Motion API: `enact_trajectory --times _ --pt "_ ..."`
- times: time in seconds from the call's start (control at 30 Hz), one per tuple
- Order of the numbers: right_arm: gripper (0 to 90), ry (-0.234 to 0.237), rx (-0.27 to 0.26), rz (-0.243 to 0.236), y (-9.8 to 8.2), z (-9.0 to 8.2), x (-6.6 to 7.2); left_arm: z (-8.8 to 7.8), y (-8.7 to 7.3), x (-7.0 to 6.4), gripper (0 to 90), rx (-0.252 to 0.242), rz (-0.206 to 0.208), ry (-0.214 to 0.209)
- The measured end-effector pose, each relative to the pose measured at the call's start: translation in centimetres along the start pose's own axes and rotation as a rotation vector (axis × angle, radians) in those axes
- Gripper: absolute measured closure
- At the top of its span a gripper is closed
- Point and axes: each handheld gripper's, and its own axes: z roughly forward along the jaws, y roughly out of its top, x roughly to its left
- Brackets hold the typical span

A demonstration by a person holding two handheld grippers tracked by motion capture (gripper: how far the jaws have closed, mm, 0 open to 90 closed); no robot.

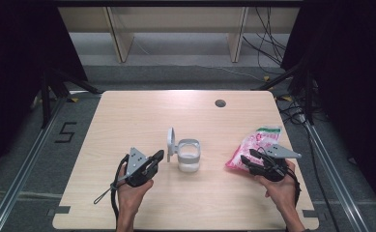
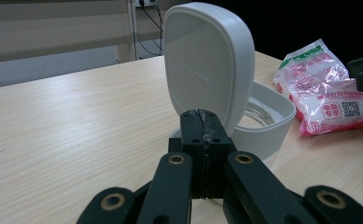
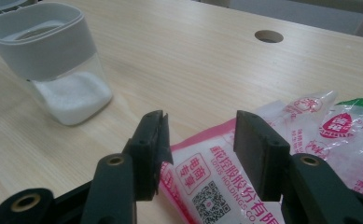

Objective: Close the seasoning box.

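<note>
Container [image 1: 189, 155] lid stands opened; bag [image 3: 282, 158], at its 3 o'clock, remains unpoured, straddled by half-open right tongs [image 3: 200, 149]; left tongs [image 2: 206, 140] closed empty.

A light wooden table [image 1: 127, 203] is set on a grey floor [image 1: 11, 159], with a small round hole [image 1: 220, 103] seen near its 1 o'clock corner. Pale wooden furniture [image 1: 176, 29] is placed at 12 o'clock, black cables [image 1: 267, 43] are spread at 2 o'clock, and dark curtains [image 1: 350, 72] are hung at 3 and 9 o'clock.
</note>
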Motion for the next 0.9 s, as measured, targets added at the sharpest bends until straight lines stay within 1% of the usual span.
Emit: enact_trajectory --times 0.03,0.07,0.13,0.17,0.2,0.23,0.27,0.33,0.37,0.4,0.43,0.47,0.5,0.53,0.57,0.6,0.63,0.67,0.7,0.73,0.77,0.8,0.83,0.87,0.9 --pt "53.3 -0.001 0.007 0.031 0.0 0.0 0.3 0.0 0.1 0.0 89.3 0.002 0.003 0.002" --pt "53.3 0.001 -0.006 -0.003 0.0 0.1 0.1 0.0 0.1 0.0 89.4 0.001 0.004 0.001" --pt "52.9 0.005 0.000 0.015 -0.1 0.0 0.3 0.2 0.2 0.1 89.4 0.001 0.001 -0.004" --pt "52.7 -0.002 0.009 0.027 -0.1 -0.1 0.4 0.3 0.2 0.1 89.3 0.002 -0.002 -0.006" --pt "52.2 0.008 0.000 0.027 -0.1 0.0 0.5 0.3 0.3 0.1 89.4 0.004 -0.002 -0.007" --pt "51.9 0.009 0.007 0.002 -0.1 0.0 0.3 0.5 0.3 0.1 89.3 0.004 -0.005 -0.007" --pt "51.7 0.005 0.009 0.001 -0.1 0.0 0.3 0.6 0.3 0.1 89.3 0.004 -0.001 -0.011" --pt "51.4 0.012 0.010 0.031 -0.1 0.0 0.6 0.7 0.4 0.0 89.3 0.006 -0.004 -0.010" --pt "51.1 0.005 0.017 0.025 -0.1 -0.1 0.7 0.8 0.4 0.0 89.3 0.008 0.001 -0.015" --pt "50.7 0.015 0.007 0.003 -0.1 0.1 0.5 0.9 0.4 0.0 89.3 0.000 -0.006 -0.019" --pt "50.4 0.015 0.008 -0.011 -0.1 0.1 0.4 1.0 0.4 0.0 89.3 0.000 -0.004 -0.021" --pt "50.4 0.011 0.027 0.025 -0.2 0.0 0.8 1.0 0.5 -0.1 89.3 0.007 0.002 -0.019" --pt "50.3 0.010 0.016 0.021 -0.2 0.1 0.9 1.1 0.6 -0.1 89.3 0.005 -0.003 -0.020" --pt "50.3 0.007 0.018 0.023 -0.2 0.0 0.9 1.1 0.6 -0.2 89.3 0.007 0.001 -0.023" --pt "50.3 0.022 0.009 -0.005 -0.2 0.1 0.7 1.1 0.7 -0.2 89.3 0.006 0.002 -0.022" --pt "50.3 0.025 0.008 0.001 -0.2 0.1 0.8 1.2 0.8 -0.2 89.3 0.004 0.005 -0.023" --pt "50.3 0.020 0.016 -0.006 -0.3 0.1 0.8 1.2 0.9 -0.3 89.3 0.002 0.006 -0.024" --pt "50.3 0.018 0.011 0.006 -0.4 0.1 1.0 1.2 0.9 -0.3 89.3 0.002 0.006 -0.024" --pt "50.3 0.022 0.008 -0.009 -0.4 0.1 0.9 1.2 1.0 -0.4 89.3 -0.001 0.006 -0.022" --pt "50.3 0.036 0.009 -0.009 -0.4 0.2 0.9 1.2 1.1 -0.4 89.3 0.001 0.013 -0.020" --pt "50.3 0.028 0.013 -0.008 -0.4 0.1 0.9 1.3 1.1 -0.5 89.3 0.002 0.007 -0.023" --pt "50.3 0.029 0.014 -0.009 -0.4 0.1 0.9 1.3 1.1 -0.5 89.3 0.003 0.000 -0.020" --pt "50.3 0.023 0.010 -0.004 -0.4 0.0 1.1 1.3 1.2 -0.5 89.3 0.002 0.018 -0.022" --pt "50.3 0.024 0.015 -0.010 -0.5 0.0 1.1 1.3 1.2 -0.5 89.3 0.001 0.018 -0.022" --pt "50.3 0.030 0.009 -0.006 -0.5 0.0 1.1 1.3 1.1 -0.5 89.3 0.001 0.015 -0.023"
